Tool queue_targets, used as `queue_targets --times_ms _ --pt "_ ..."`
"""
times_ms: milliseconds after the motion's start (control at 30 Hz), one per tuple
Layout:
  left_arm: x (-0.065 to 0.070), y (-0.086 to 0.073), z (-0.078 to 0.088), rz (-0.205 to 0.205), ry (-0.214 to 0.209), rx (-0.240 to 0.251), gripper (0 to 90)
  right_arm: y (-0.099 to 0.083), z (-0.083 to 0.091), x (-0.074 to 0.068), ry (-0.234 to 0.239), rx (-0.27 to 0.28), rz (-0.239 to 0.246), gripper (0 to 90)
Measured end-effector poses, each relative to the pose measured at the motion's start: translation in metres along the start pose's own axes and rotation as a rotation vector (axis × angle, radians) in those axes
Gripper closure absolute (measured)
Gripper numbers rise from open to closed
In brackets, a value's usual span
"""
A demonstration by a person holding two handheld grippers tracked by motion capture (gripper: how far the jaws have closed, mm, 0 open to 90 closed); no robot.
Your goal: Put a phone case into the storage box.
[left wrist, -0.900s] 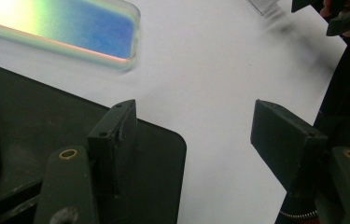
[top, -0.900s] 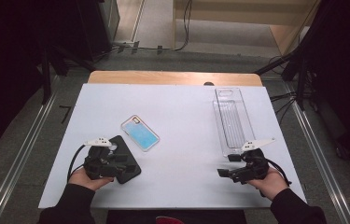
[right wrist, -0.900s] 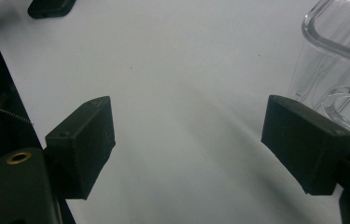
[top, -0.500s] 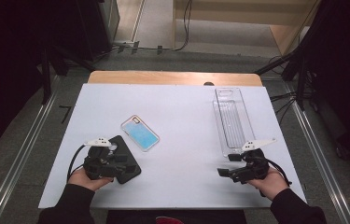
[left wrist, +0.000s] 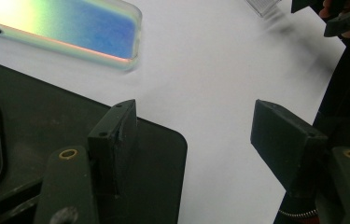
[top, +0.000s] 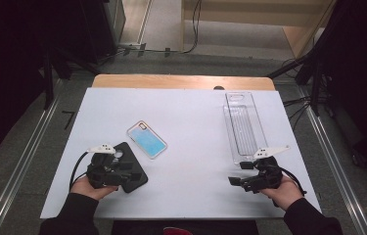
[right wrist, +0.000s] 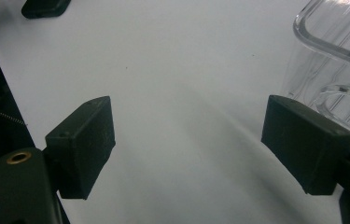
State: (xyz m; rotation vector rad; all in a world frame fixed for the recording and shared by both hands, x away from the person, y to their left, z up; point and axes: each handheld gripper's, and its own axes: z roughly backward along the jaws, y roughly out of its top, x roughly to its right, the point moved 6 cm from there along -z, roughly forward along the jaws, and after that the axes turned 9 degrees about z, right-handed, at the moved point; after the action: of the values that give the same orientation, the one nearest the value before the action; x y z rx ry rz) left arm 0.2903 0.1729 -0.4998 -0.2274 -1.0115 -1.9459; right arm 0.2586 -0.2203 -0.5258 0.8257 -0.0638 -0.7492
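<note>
**Both grippers open over the table, nothing clamped**

White table (top: 191, 147), high view: left gripper (top: 122, 172) is held over the black case (top: 134, 171) at the near left; the blue case (top: 147, 139) lies just beyond it. Right gripper (top: 237, 180) is held near the close end of the clear tray (top: 243, 125).

Left gripper view: jaws are seen apart, one over the black case (left wrist: 46, 121) corner, the other over bare table. Blue case (left wrist: 70, 25) is seen ahead.

Right gripper view: jaws are seen apart over bare table, tray (right wrist: 336, 51) just beside one jaw.
</note>
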Motion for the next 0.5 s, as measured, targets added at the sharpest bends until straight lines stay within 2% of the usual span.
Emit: queue_targets --times_ms 500 --pt "-0.0007 0.0007 0.0008 0.003 0.005 0.004 31.8 -0.0004 -0.0003 -0.0002 0.003 -0.005 0.000 15.5"
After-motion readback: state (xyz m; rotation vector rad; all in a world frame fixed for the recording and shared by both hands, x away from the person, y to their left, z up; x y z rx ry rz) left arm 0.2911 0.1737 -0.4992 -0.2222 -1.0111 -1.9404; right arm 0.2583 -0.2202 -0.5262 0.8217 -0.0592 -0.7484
